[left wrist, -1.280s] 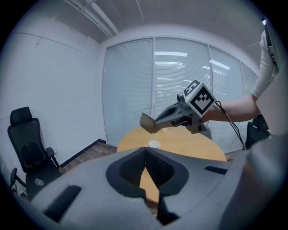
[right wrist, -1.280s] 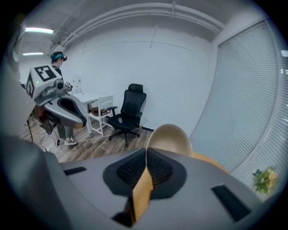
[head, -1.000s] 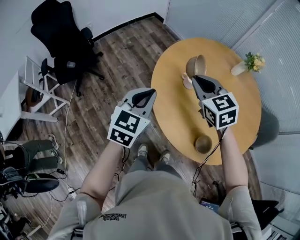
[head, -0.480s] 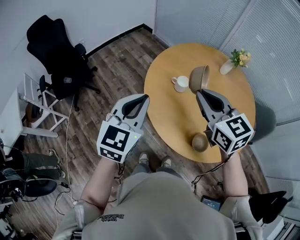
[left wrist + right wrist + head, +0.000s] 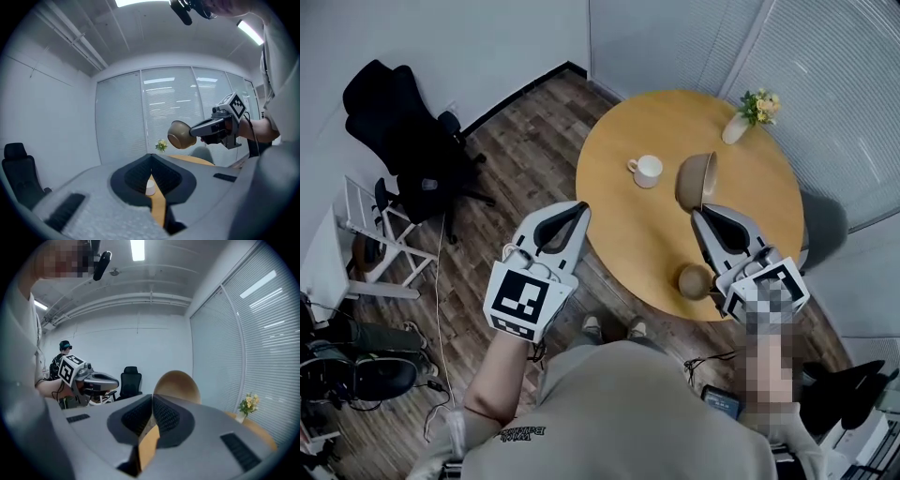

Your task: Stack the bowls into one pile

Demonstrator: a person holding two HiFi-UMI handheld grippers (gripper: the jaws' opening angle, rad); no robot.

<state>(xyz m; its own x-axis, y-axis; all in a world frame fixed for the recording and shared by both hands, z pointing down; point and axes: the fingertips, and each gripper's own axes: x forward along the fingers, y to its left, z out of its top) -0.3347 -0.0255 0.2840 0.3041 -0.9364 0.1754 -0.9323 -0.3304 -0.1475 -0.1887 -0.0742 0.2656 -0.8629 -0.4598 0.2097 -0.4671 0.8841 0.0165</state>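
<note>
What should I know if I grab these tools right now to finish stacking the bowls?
Left tool: shut, empty, held beside the table.
Right tool: shut on the rim of a bowl, which is tipped on its side in the air above the table.
Second bowl: on the table, near your edge.
Done: one bowl is lifted.
Left: set it into the second bowl to make one pile.

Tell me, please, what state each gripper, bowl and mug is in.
held bowl: in the air, tipped on its side
right gripper: shut on the held bowl
left gripper: shut, empty
second bowl: resting on table, near its edge
mug: upright on table
</note>
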